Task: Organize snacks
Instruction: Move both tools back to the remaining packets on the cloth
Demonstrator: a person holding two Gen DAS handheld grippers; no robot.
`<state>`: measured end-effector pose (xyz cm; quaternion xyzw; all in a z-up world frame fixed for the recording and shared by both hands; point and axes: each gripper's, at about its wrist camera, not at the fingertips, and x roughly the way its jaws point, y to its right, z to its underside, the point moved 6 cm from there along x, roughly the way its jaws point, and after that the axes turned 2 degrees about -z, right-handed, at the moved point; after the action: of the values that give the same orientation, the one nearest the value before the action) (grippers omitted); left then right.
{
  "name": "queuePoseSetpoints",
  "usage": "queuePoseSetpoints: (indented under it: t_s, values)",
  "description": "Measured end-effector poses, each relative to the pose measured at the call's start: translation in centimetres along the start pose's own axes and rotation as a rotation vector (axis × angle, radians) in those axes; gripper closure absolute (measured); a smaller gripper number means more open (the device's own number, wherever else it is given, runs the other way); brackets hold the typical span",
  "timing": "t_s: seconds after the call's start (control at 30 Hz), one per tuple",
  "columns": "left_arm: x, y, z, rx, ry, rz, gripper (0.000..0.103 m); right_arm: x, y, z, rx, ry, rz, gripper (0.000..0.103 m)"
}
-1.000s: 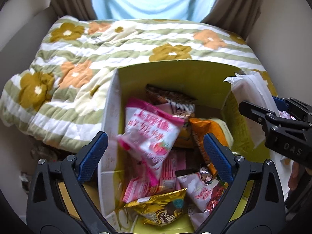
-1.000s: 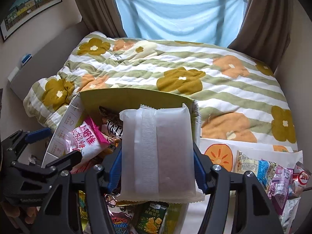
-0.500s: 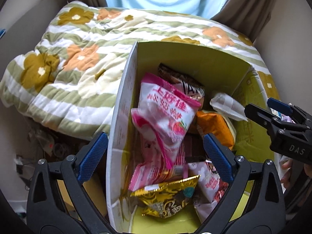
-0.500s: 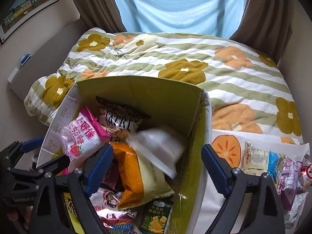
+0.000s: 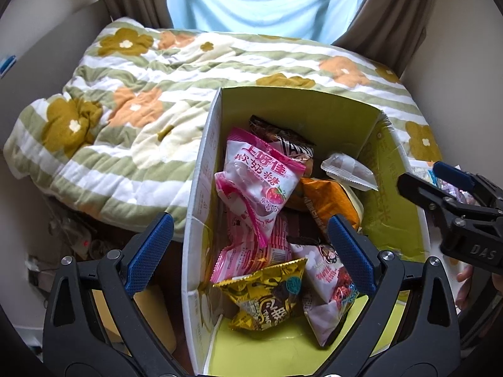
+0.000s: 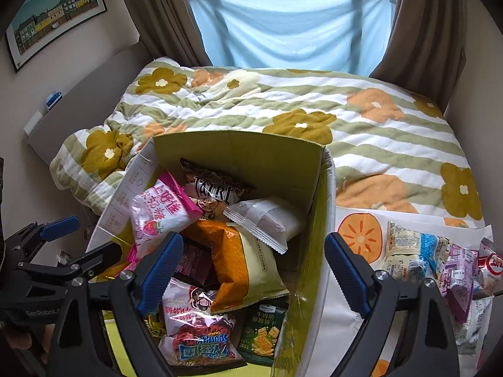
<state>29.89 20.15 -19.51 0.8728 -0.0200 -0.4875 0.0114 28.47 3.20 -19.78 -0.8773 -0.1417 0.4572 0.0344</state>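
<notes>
A yellow-green cardboard box (image 5: pixel 298 110) (image 6: pixel 251 150) stands on the bed with several snack packets in it. A white packet (image 5: pixel 349 171) (image 6: pixel 267 216) lies loose on top, beside a pink strawberry bag (image 5: pixel 261 176) (image 6: pixel 160 216) and an orange bag (image 5: pixel 327 201) (image 6: pixel 226 260). My left gripper (image 5: pixel 248 251) (image 6: pixel 94 235) hangs open over the box's left wall, holding nothing. Over the box's right wall my right gripper (image 6: pixel 254 270) (image 5: pixel 421 176) is open and empty. More packets (image 6: pixel 415 251) lie outside on a white sheet to the right.
A flowered green-striped quilt (image 5: pixel 141 110) (image 6: pixel 377 125) covers the bed behind the box. Brown curtains and a blue cloth (image 6: pixel 289 25) hang at the window. A framed picture (image 6: pixel 53 15) is on the left wall. Clutter (image 5: pixel 72 242) lies on the floor left of the bed.
My right gripper opened and let go of the white packet, which dropped into the box. Both grippers have drawn back a little from the box.
</notes>
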Motion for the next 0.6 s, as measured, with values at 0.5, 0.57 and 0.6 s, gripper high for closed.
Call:
queuePoseSetpoints:
  t_s: [0.5, 0.57, 0.6]
  values:
    - [-3.4, 7.9, -0.6, 0.102, 0.056, 0.099, 0.005, -7.4, 6.0, 2.7, 0.122, 0.084, 0.093, 0.014]
    - [-3.7, 9.7, -0.8, 0.118, 0.063, 0.104, 0.005, -8.4, 7.6, 3.0, 0.138, 0.096, 0.106, 0.014]
    - [-3.8, 10.9, -1.0, 0.127, 0.067, 0.107, 0.005, -8.8, 8.4, 3.2, 0.145, 0.101, 0.111, 0.014]
